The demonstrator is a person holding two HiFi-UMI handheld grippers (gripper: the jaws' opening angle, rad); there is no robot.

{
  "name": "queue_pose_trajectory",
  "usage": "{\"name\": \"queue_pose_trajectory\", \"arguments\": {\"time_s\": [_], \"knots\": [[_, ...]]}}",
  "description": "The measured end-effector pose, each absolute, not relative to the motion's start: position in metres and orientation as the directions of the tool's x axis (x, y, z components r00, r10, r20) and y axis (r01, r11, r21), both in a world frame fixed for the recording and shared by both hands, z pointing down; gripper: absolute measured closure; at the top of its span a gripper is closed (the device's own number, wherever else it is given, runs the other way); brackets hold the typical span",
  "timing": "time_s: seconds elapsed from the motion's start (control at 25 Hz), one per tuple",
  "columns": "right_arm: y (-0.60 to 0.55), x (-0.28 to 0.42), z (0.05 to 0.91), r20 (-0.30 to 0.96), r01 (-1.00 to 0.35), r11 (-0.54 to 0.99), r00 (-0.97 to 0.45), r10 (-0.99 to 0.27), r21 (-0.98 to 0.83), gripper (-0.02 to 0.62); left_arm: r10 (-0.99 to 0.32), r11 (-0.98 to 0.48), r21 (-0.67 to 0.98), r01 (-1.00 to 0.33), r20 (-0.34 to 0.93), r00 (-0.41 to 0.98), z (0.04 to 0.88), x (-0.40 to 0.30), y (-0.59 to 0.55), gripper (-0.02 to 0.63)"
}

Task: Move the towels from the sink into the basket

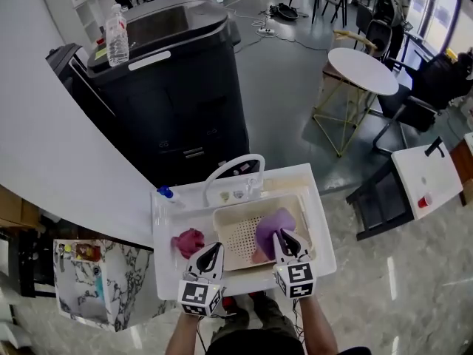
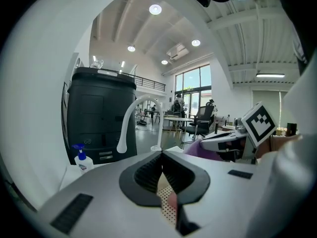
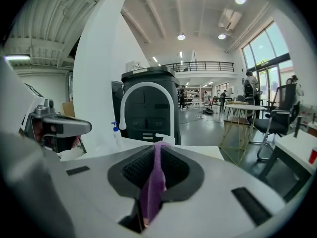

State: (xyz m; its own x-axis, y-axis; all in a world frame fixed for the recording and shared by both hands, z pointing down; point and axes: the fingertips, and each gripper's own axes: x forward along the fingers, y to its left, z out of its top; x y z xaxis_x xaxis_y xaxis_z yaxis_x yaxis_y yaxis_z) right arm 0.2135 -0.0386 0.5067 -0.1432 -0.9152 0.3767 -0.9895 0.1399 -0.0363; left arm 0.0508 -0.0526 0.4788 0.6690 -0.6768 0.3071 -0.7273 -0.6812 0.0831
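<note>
The right gripper [image 1: 281, 234] clamps seemingly just a thin fold of purple cloth towel [image 1: 267, 224] above the white perforated basket [image 1: 238, 241], so it could slip early.

Purple towel [image 1: 275, 228] over basket [image 1: 240, 246], crumpled red towel [image 1: 188, 242] in sink [image 1: 166, 272]

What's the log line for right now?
right gripper: shut on purple towel | over basket | left gripper: shut, empty | red towel: in sink

Soft cloth purple towel [image 1: 273, 226], crumpled cloth pink towel [image 1: 188, 241], perforated matt plastic basket [image 1: 240, 244], smooth white sink [image 1: 167, 274]
</note>
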Motion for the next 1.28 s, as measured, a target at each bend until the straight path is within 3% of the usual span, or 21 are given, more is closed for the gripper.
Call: {"name": "queue_pose_trajectory", "arguments": {"time_s": [1.28], "knots": [[-0.042, 0.268, 0.642, 0.583, -0.991, 0.082, -0.127, -0.802, -0.103, 0.535, -0.610, -0.646, 0.149, -0.749, 0.490, 0.623, 0.578, 0.079, -0.057, 0.598]]}}
